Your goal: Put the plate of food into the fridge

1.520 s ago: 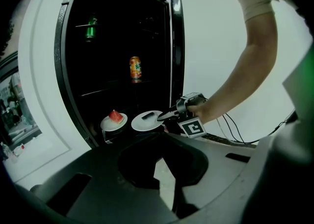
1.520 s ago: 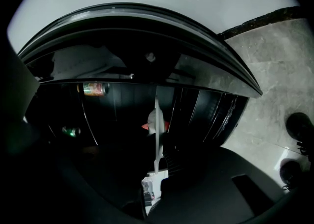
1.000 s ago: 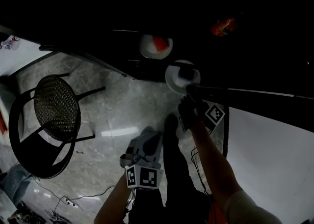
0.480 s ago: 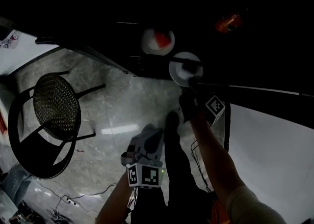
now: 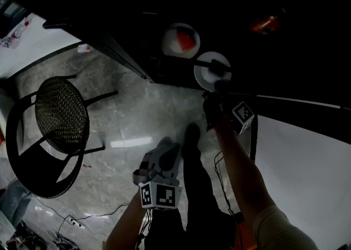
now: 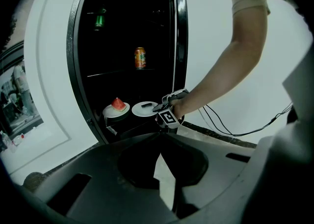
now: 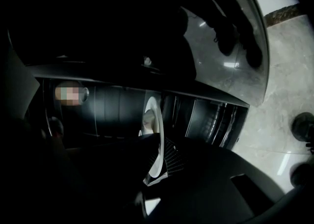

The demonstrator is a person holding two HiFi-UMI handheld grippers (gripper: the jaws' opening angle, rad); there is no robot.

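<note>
A white plate [image 5: 205, 73] with a small dark piece of food on it sits at the front of the open fridge's [image 6: 172, 46] lower shelf, and my right gripper [image 5: 218, 83] is shut on its near rim. From the right gripper view the plate [image 7: 156, 125] stands edge-on between the jaws. The left gripper view shows the same plate [image 6: 143, 109] and my right gripper [image 6: 161, 107] at its edge. A second plate with a red watermelon wedge [image 5: 180, 40] rests just left of it. My left gripper [image 5: 164, 153] hangs low over the floor, shut and holding nothing.
The fridge interior is dark; an orange can [image 6: 140, 57] and a green can [image 6: 99, 20] stand on higher shelves. A black mesh chair [image 5: 55, 128] stands on the marble floor to the left. Cables [image 5: 82, 221] lie near my feet.
The right gripper has carried the plate slightly further in and down toward the shelf beside the watermelon plate. The left gripper has stayed put.
</note>
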